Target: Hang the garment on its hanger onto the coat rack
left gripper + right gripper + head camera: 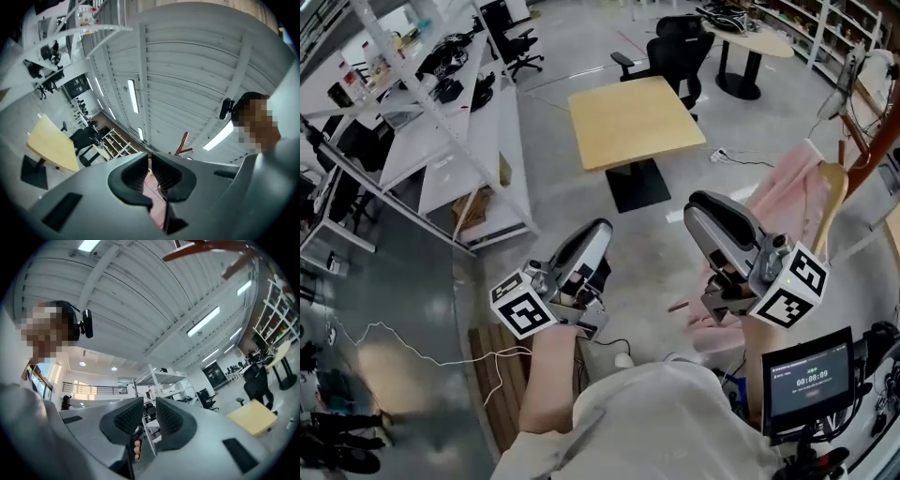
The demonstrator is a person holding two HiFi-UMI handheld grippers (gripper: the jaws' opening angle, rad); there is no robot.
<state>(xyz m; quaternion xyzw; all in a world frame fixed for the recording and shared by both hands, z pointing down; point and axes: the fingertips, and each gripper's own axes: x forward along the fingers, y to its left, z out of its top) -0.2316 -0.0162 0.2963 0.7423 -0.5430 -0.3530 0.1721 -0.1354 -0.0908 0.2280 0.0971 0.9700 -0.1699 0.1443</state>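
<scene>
— The left hand-held gripper (150,161): how do its jaws stand?

— Almost together. Only a sliver of a gap shows between the ribbed pads, and nothing is caught in it. The pink seen through the gap lies far behind.

— And the right hand-held gripper (149,404)?

— Narrow too, though a little wider than the left, and it is empty as well. Both are raised in front of the person and tipped upward toward the ceiling.

— Count the things for me.

— Two hand-held grippers, each with one marker cube. One garment (783,192), one hanger (832,192) and one coat rack (881,145). There is also one square tabletop (633,122), bare, and two black office chairs (675,52) further off. One small screen (811,375) is at the person's right.

— Where is the garment?

— At the right of the head view, beyond the right hand-held gripper, which hides its lower part. It is just beside the coat rack. Neither hand-held gripper touches it.

— How does it look?

— Pale pink, soft and loosely folded. It runs slantwise from the hanger down toward the floor (581,202). The hanger is light wood, curved, and stands at the garment's upper right edge. The coat rack is reddish-brown wood. I cannot tell whether the hanger's hook is on the rack.
</scene>
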